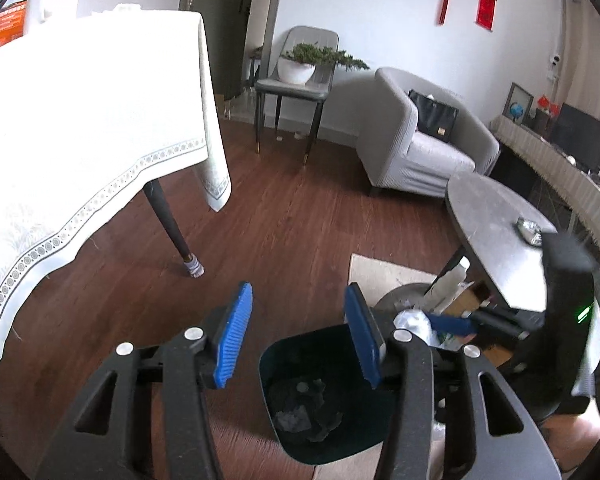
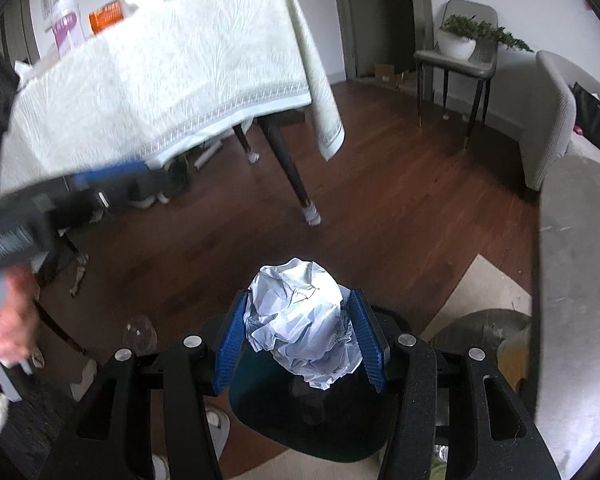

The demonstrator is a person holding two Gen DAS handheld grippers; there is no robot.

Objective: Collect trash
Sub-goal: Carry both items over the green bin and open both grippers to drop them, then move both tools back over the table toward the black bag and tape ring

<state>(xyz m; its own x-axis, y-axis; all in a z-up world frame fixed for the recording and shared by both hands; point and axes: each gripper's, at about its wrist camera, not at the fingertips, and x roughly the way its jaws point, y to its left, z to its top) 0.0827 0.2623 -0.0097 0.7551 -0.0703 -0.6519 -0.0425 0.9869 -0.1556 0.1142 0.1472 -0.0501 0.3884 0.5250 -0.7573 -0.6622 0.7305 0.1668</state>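
Right wrist view: right tool (image 2: 300, 336) pinches crumpled paper (image 2: 304, 320) above the bin (image 2: 260, 400); centre it, then release. Left tool (image 1: 296, 336) is spread, empty.

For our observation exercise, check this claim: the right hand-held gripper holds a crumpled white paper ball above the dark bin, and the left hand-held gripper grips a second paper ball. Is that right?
Not quite. The right hand-held gripper does hold the crumpled white paper ball above the dark bin, but the left wrist view shows the left hand-held gripper open and empty.
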